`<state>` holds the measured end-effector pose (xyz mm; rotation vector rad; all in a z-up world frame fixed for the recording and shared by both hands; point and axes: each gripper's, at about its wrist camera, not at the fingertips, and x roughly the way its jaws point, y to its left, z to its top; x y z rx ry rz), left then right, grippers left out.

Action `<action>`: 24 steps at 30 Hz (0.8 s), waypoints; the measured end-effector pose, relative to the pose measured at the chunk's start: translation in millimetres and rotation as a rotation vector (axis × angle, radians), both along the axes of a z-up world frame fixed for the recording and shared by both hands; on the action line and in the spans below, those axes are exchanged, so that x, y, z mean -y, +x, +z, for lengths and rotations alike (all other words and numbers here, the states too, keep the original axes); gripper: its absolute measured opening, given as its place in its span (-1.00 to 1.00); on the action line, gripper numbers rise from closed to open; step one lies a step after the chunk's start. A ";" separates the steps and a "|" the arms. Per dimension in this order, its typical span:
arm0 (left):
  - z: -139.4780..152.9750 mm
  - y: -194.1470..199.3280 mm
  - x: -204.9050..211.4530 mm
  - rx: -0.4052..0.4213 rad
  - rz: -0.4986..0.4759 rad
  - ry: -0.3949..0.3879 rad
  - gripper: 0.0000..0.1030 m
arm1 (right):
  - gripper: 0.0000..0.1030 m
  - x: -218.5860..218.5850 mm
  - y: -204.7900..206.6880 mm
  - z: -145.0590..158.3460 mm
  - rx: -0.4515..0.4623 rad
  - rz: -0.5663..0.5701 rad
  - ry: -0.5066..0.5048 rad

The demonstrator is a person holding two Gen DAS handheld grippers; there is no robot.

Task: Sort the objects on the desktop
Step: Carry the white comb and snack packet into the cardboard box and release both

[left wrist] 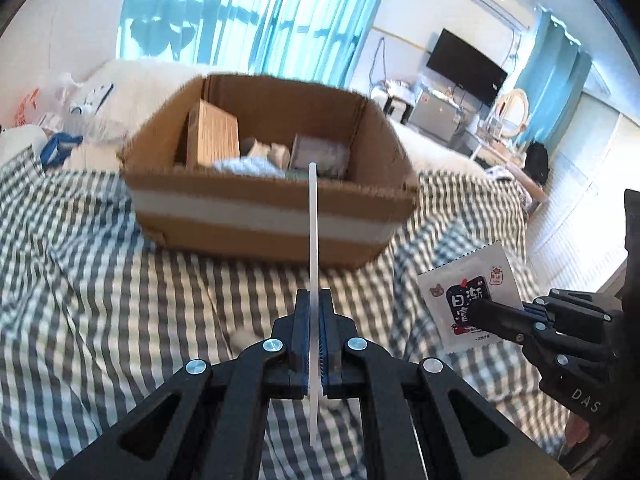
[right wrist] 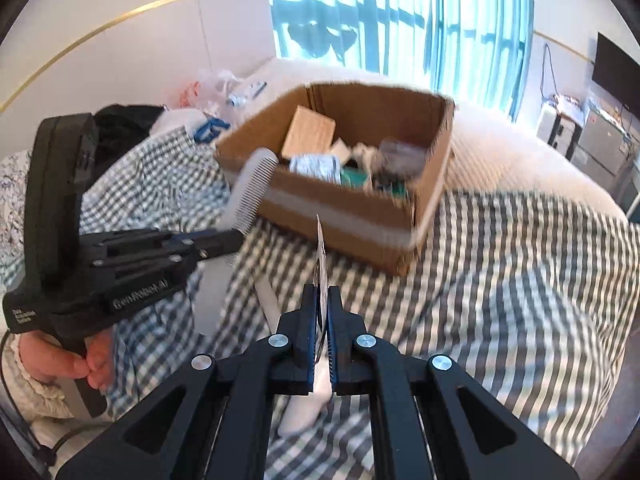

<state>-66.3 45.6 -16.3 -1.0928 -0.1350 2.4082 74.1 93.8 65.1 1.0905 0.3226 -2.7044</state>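
Your left gripper [left wrist: 316, 304] clamps a white fine-toothed comb [right wrist: 250, 184]; your right gripper [right wrist: 322, 300] pinches a flat white cartoon-printed sachet [left wrist: 470, 292], cardboard box [left wrist: 256, 216] ahead.

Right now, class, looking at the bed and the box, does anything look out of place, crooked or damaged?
Nothing looks spilled or broken. The cardboard box sits askew on the rumpled checked cover, its contents piled loosely. A white sock lies on the cover below the right gripper. The comb and sachet are both held clear of the cover.
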 end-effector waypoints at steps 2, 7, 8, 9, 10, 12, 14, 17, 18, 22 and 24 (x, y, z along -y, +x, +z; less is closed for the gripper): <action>8.7 -8.0 -0.5 -0.006 -0.008 0.004 -0.93 | -0.92 5.4 -6.7 10.7 -0.022 0.010 0.014; 29.1 -32.6 -3.5 -0.039 0.000 0.004 -0.93 | -0.92 17.9 -29.8 36.3 -0.075 0.044 0.032; 34.9 -35.6 0.7 -0.048 0.005 0.005 -0.93 | -0.92 19.0 -37.2 42.9 -0.090 0.047 0.029; 38.9 -41.1 0.4 -0.059 0.011 0.001 -0.93 | -0.92 20.0 -43.0 47.7 -0.100 0.050 0.025; 43.2 -47.7 -1.8 -0.068 0.017 -0.010 -0.92 | -0.92 20.8 -50.0 52.3 -0.108 0.053 0.019; 52.4 -63.4 -7.1 -0.080 0.032 -0.020 -0.92 | -0.92 21.6 -66.8 60.8 -0.133 0.049 0.008; 59.3 -79.0 -12.4 -0.087 0.035 -0.017 -0.92 | -0.92 19.9 -85.2 67.0 -0.148 0.040 0.000; 66.9 -104.1 -20.2 -0.116 0.052 -0.040 -0.93 | -0.92 12.5 -115.2 68.6 -0.144 0.014 -0.014; 67.2 -112.6 -21.7 -0.119 0.059 -0.046 -0.93 | -0.92 9.9 -123.3 68.0 -0.137 0.005 -0.014; 61.4 -147.2 -28.0 -0.107 0.070 -0.081 -0.92 | -0.92 -4.5 -158.8 57.8 -0.098 -0.036 -0.026; 55.5 -157.6 -31.3 -0.101 0.068 -0.105 -0.92 | -0.92 -9.9 -169.7 53.0 -0.089 -0.050 -0.024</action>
